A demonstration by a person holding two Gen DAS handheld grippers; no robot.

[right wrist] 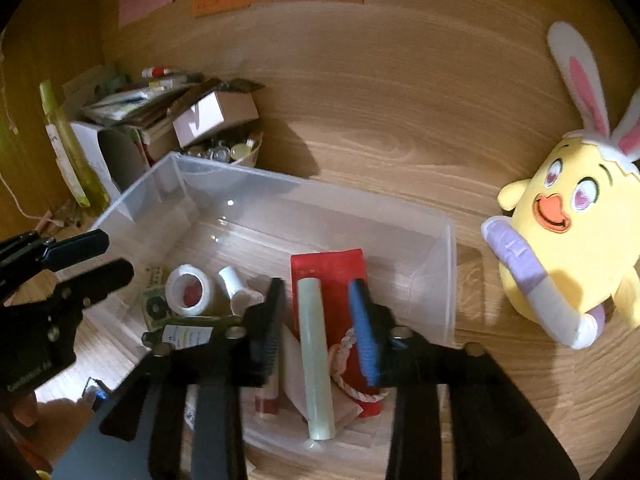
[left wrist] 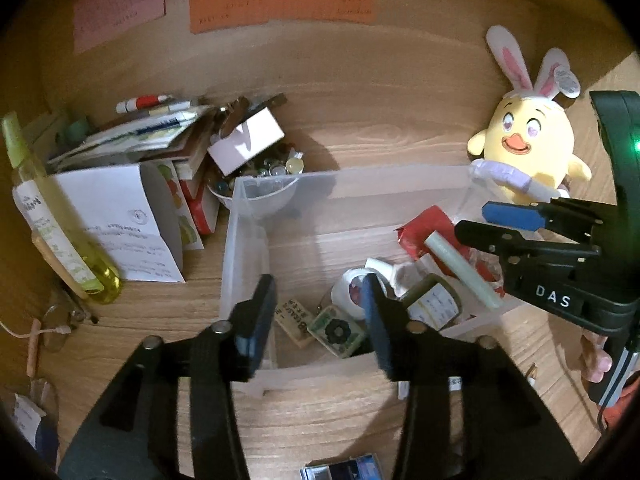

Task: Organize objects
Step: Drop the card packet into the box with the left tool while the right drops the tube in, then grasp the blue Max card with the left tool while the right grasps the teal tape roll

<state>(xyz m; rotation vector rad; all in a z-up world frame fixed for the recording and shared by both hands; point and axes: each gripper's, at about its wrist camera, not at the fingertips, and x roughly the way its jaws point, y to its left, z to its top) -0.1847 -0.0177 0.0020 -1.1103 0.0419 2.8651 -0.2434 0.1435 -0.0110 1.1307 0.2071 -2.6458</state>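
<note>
A clear plastic bin [left wrist: 248, 248] [right wrist: 448, 272] sits on the wooden desk. It holds a red packet [right wrist: 332, 272] [left wrist: 424, 228], a pale green stick [right wrist: 316, 356] [left wrist: 460, 268], a white tape roll [right wrist: 188, 288] [left wrist: 348, 292], a printed card [left wrist: 336, 332] and other small items. My left gripper [left wrist: 320, 316] is open and empty over the bin's near side; it also shows in the right wrist view [right wrist: 96, 256]. My right gripper [right wrist: 316, 320] is open, its jaws on either side of the green stick, just above it; it also shows in the left wrist view [left wrist: 488, 222].
A yellow chick plush with bunny ears [left wrist: 524, 152] [right wrist: 572, 232] stands right of the bin. A pile of papers, boxes and a bowl of beads [left wrist: 256, 176] sits at the back left, with a yellow-green bottle [left wrist: 60, 232]. Coloured notes [left wrist: 280, 0] are on the wall.
</note>
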